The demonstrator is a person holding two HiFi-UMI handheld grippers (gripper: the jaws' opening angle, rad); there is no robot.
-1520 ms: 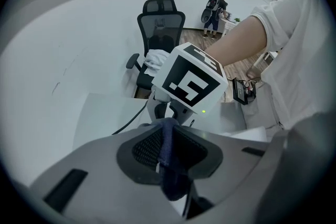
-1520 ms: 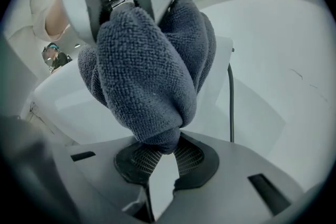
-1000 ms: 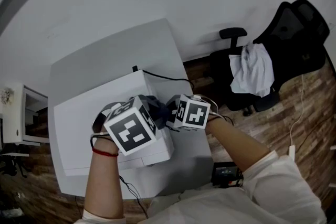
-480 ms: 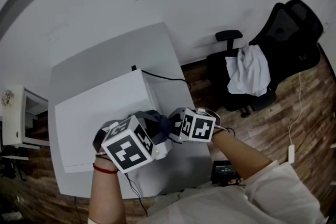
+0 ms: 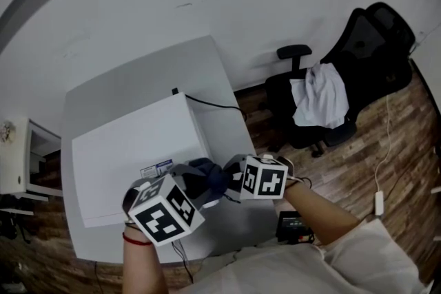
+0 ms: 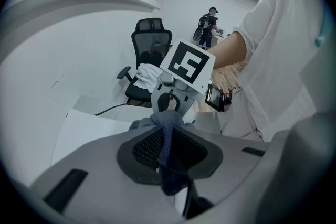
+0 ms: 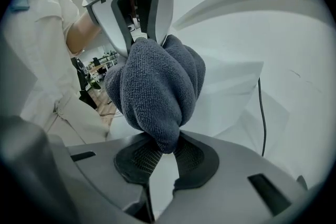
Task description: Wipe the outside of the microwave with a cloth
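Head view showed the dark cloth (image 5: 207, 174) bunched at the near right corner of the microwave (image 5: 131, 148), seemingly touching it. Left gripper (image 5: 187, 182) and right gripper (image 5: 231, 179) each clamped one end, with the microwave's top spreading left of both

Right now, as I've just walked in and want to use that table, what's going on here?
A person is working with two handheld grippers. The left gripper and the right gripper are both clamped on one dark cloth, bunched up between them. They hold it at the near right corner of the white microwave, which sits on the table.
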